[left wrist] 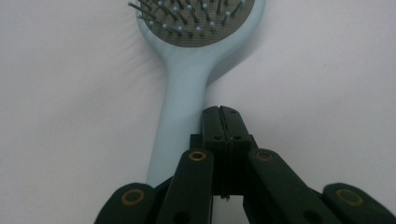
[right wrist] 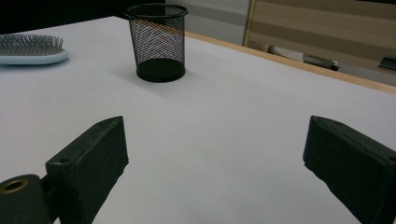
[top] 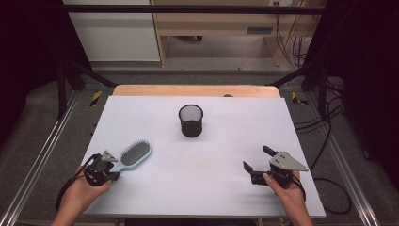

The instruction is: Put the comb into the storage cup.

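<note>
Matte white tabletop (top: 207, 188) under bristly pale-blue hairbrush (top: 134, 154), left gripper (left wrist: 221, 114) closed empty, right gripper (right wrist: 212, 154) wide.

The hairbrush (left wrist: 187, 60) looks like smooth, pale-blue plastic with a slight sheen, its bristles thin pins with rounded tips on a grey pad. The pen cup (right wrist: 157, 42) is black wire mesh, and the bench (top: 211, 179) has a matt white top with a bare wood edge.
</note>
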A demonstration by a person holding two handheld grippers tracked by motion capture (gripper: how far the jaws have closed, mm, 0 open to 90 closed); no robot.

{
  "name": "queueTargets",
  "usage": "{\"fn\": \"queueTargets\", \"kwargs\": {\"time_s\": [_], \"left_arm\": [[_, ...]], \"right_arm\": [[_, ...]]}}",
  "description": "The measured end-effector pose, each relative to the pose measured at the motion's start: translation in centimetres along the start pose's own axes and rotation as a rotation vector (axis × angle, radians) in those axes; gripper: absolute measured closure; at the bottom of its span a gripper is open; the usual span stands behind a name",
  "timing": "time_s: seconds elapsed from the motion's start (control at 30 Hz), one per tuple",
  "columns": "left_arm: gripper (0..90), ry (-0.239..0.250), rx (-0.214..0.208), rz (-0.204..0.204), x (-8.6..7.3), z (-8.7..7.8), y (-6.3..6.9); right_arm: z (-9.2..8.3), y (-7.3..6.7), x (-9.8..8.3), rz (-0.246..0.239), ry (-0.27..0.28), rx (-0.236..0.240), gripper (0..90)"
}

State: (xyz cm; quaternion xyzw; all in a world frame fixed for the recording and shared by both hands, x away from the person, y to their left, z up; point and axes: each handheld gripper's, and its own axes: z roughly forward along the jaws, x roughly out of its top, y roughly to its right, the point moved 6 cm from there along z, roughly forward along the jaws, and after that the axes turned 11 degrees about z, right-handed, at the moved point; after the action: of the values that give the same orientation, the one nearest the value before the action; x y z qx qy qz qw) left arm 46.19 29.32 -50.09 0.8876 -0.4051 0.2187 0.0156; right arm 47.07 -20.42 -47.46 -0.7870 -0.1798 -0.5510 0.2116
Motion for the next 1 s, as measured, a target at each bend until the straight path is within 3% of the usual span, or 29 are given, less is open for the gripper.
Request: {"fn": "queueTargets", "kwargs": {"time_s": [0.3, 0.47, 0.63, 0.73, 0.87, 1.0], "left_arm": [[89.9, -0.013, -0.018, 0.055, 0.8, -0.5, 0.1], [89.6, -0.002, 0.015, 0.092, 2.3, -2.4, -0.4], [85.1, -0.033, 0.053, 0.112, 3.3, -3.5, -1.7], [76.5, -0.040, 0.056, 0.119, 3.5, -3.5, -2.2], [57.2, -0.035, 0.066, 0.118, 3.5, -3.0, -2.6], [36.8, -0.045, 0.079, 0.089, 3.3, -2.4, -2.8]], "right_arm": [[-0.1, 0.1, 0.0, 0.004, 0.000, -0.004, 6.7], [0.0, 0.1, 0.0, 0.003, 0.000, -0.004, 6.7], [0.0, 0.0, 0.0, 0.002, -0.001, -0.001, 6.7], [0.0, 0.1, -0.1, 0.004, -0.002, -0.002, 6.6], [0.0, 0.1, -0.1, 0.005, -0.003, -0.001, 6.5], [0.0, 0.0, -0.1, 0.002, -0.005, 0.005, 6.4]]}}
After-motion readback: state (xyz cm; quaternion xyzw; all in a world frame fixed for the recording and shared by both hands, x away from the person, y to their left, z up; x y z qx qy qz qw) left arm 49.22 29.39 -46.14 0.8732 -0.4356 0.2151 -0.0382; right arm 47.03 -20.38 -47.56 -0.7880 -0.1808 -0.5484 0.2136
